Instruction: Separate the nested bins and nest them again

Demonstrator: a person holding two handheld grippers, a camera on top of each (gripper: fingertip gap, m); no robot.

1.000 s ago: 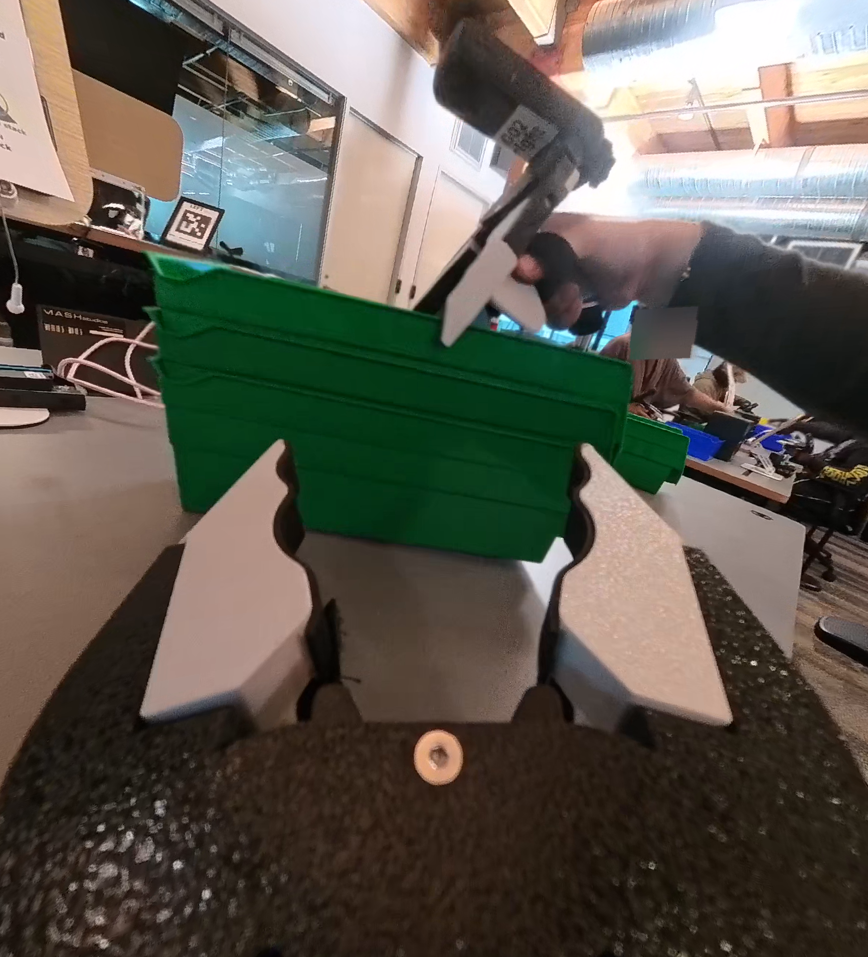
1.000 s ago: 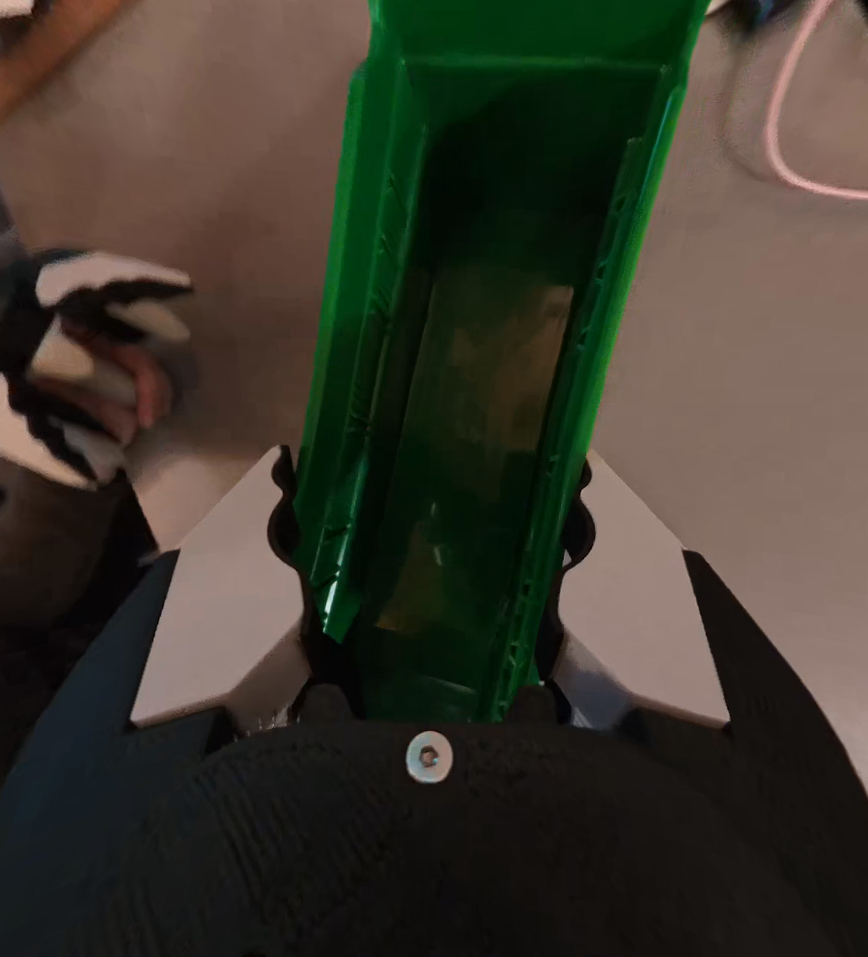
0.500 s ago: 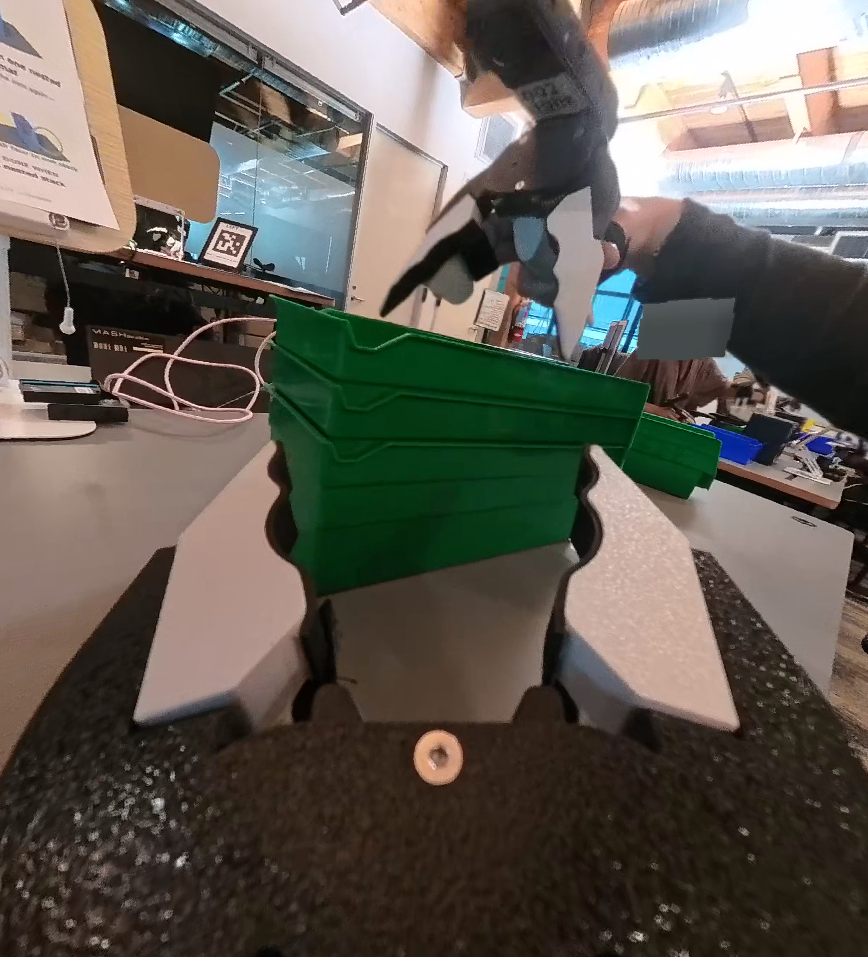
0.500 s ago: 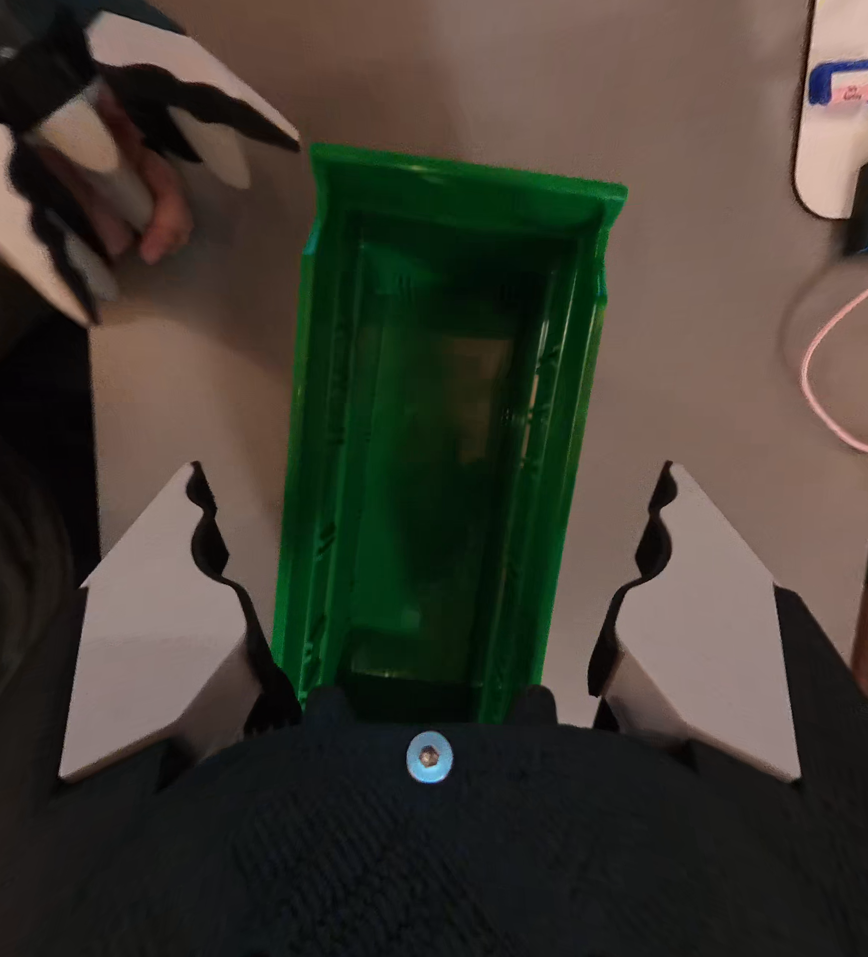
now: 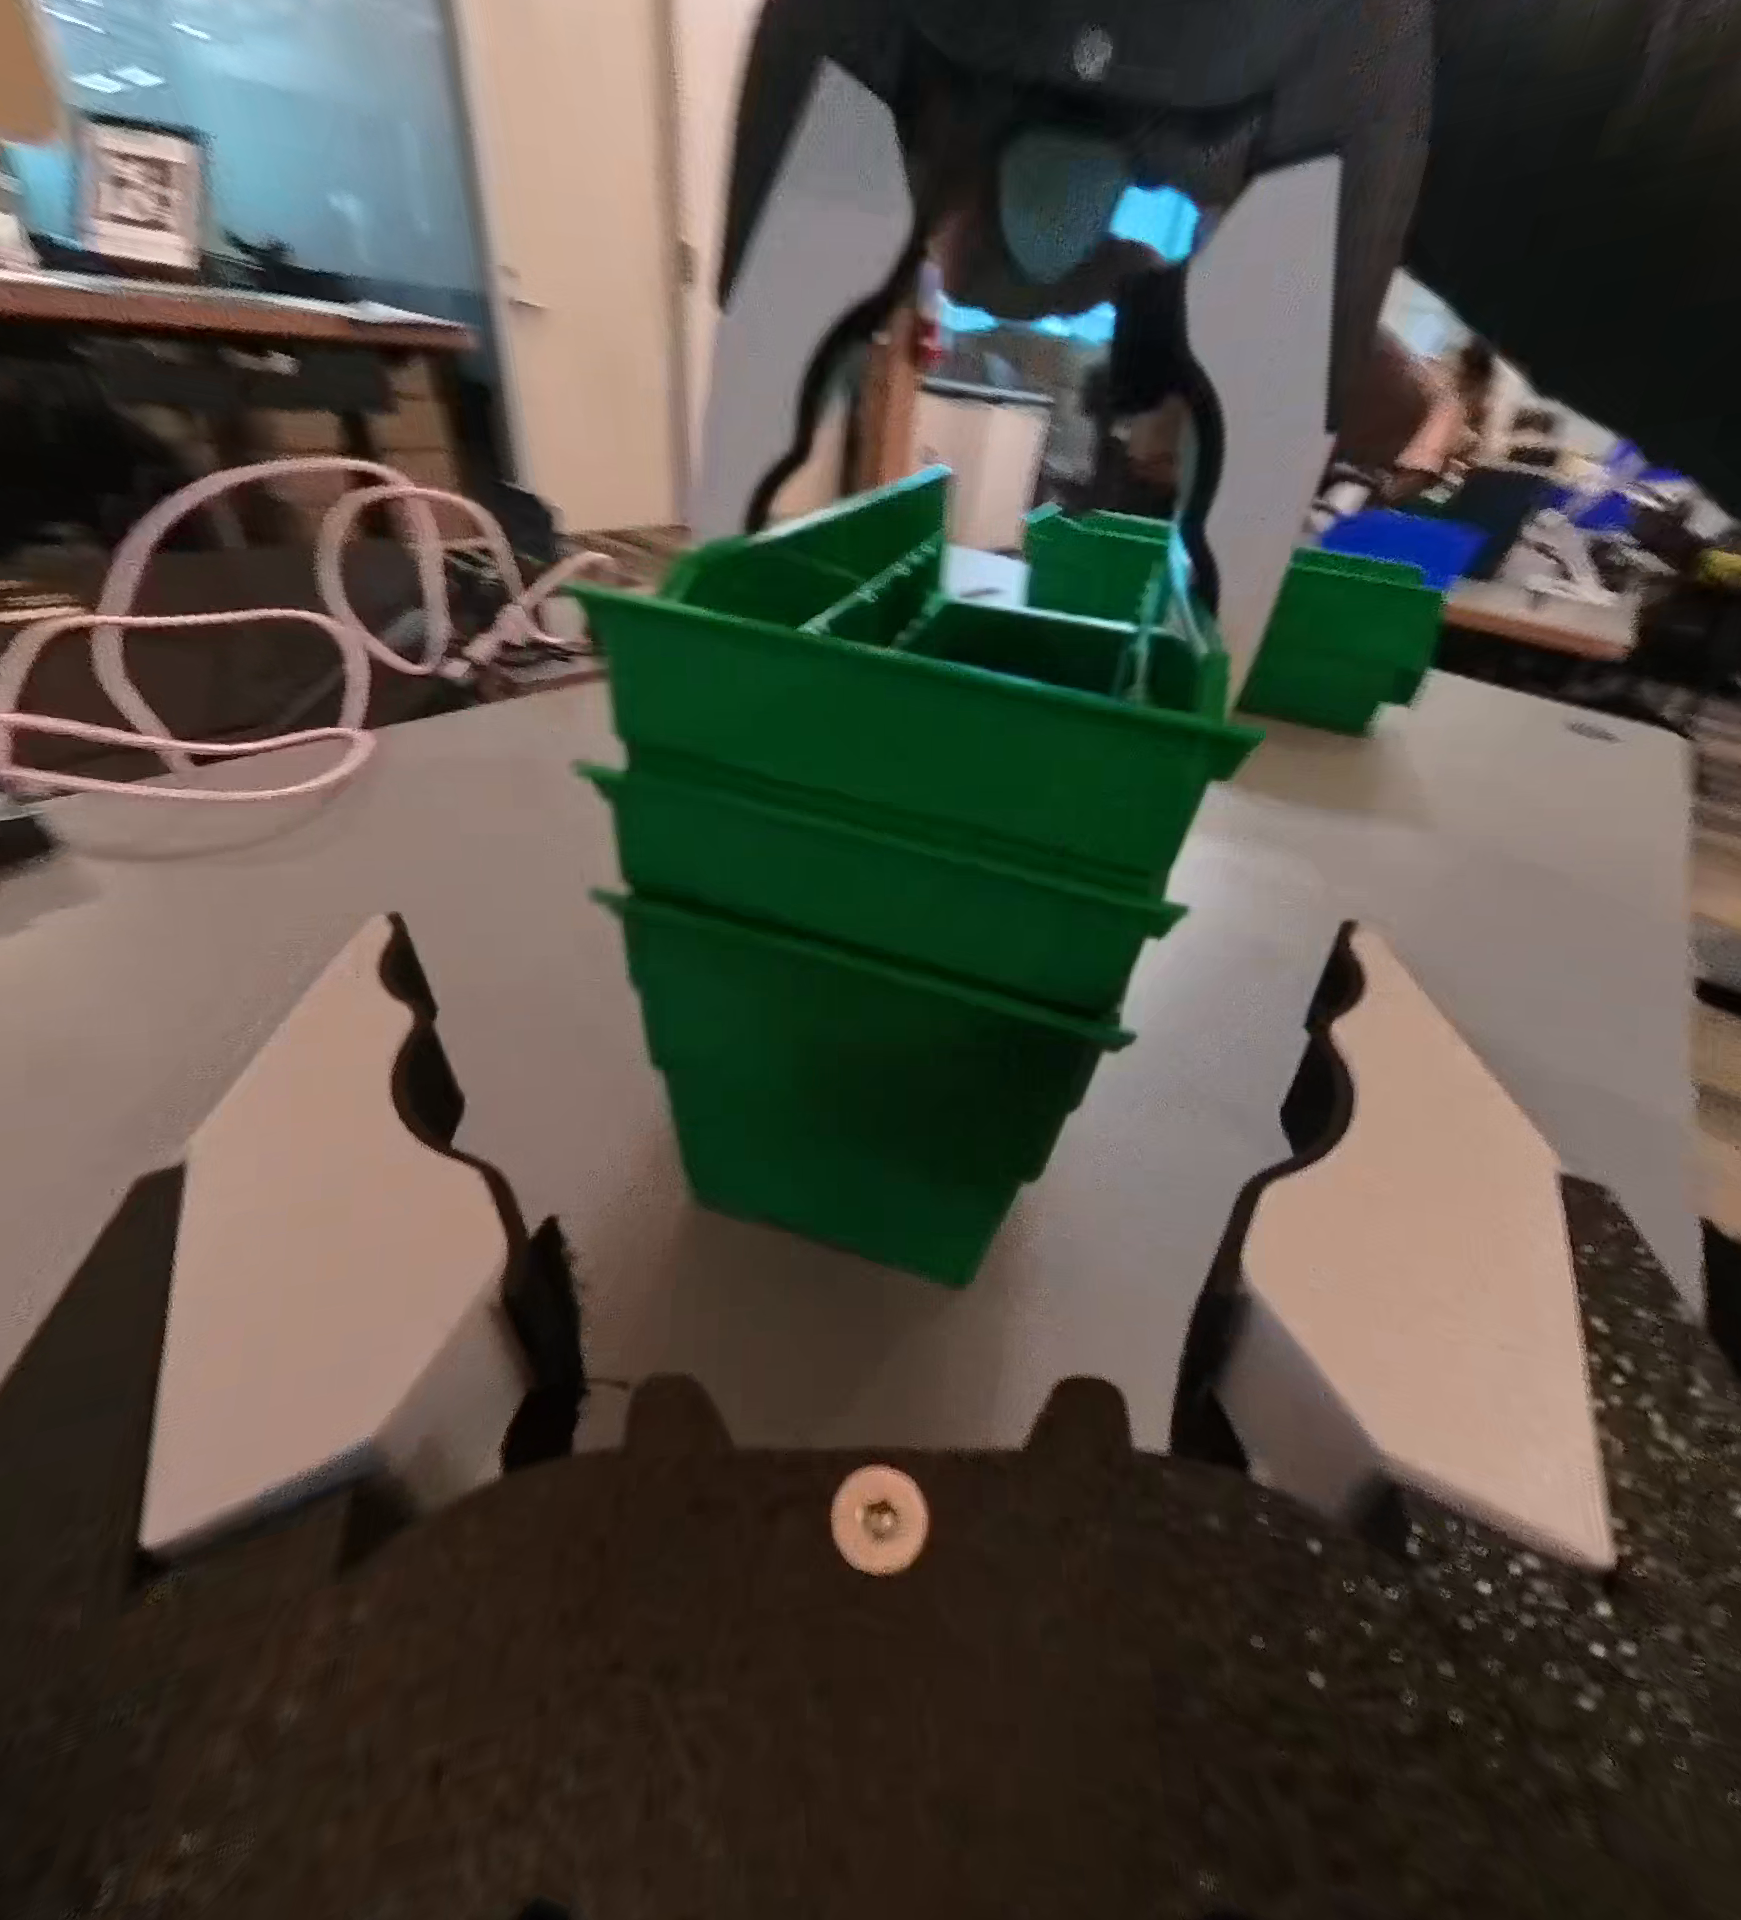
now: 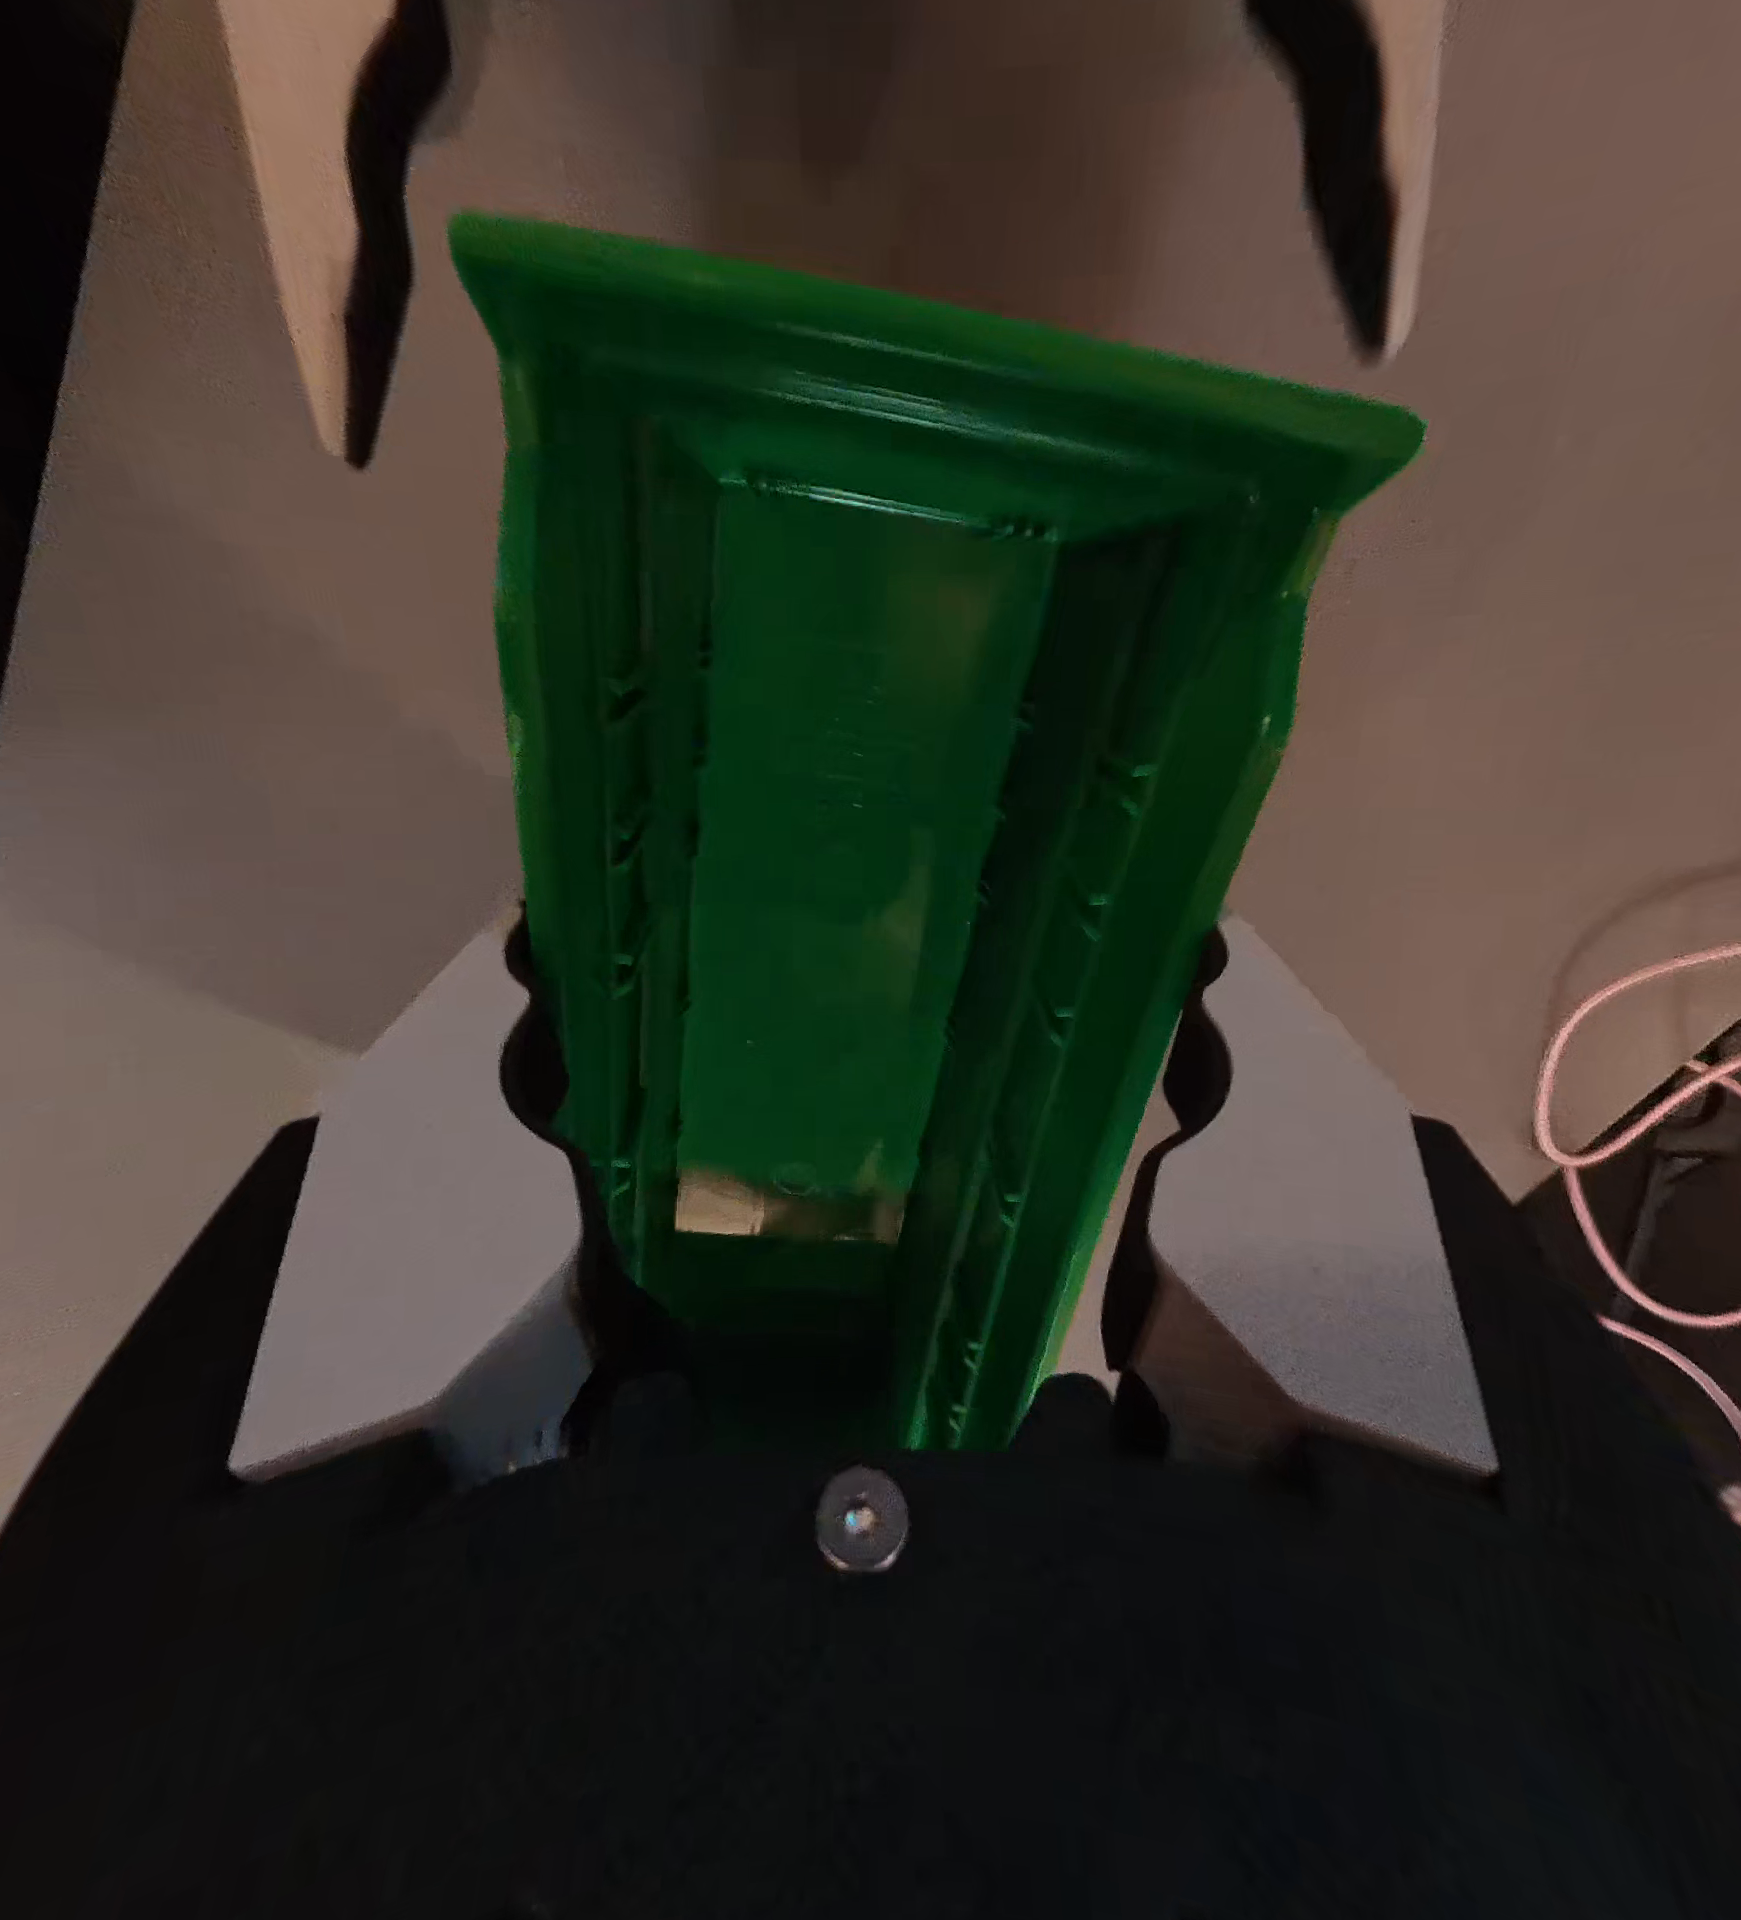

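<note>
The stack of three nested green moulded-plastic bins (image 5: 887, 935) stands on the smooth grey table (image 5: 222, 935), its lipped rims stepped one above the other and its tapered walls narrowing toward the base. The left gripper (image 5: 871, 1049), made of speckled black foam-like material with flat pale-grey fingers (image 5: 326, 1195) that have wavy black inner edges, sits low in front of the stack with its fingers spread wide and holding nothing; the stack stands between and beyond the tips, clear of both.

The left wrist view alone shows the stack's side profile, a looped pink cable (image 5: 222, 665) lying on the table to the left, and another stack of green bins (image 5: 1333, 644) farther back. It also shows the right gripper (image 5: 980, 520) reaching down from above onto the far end of the top bin.

The right wrist view alone looks straight down into the top bin (image 6: 845, 831), showing its ribbed inner walls and glossy floor. There the right gripper's fingers (image 6: 1292, 1195) press against the bin's two long outer walls, gripping it.
</note>
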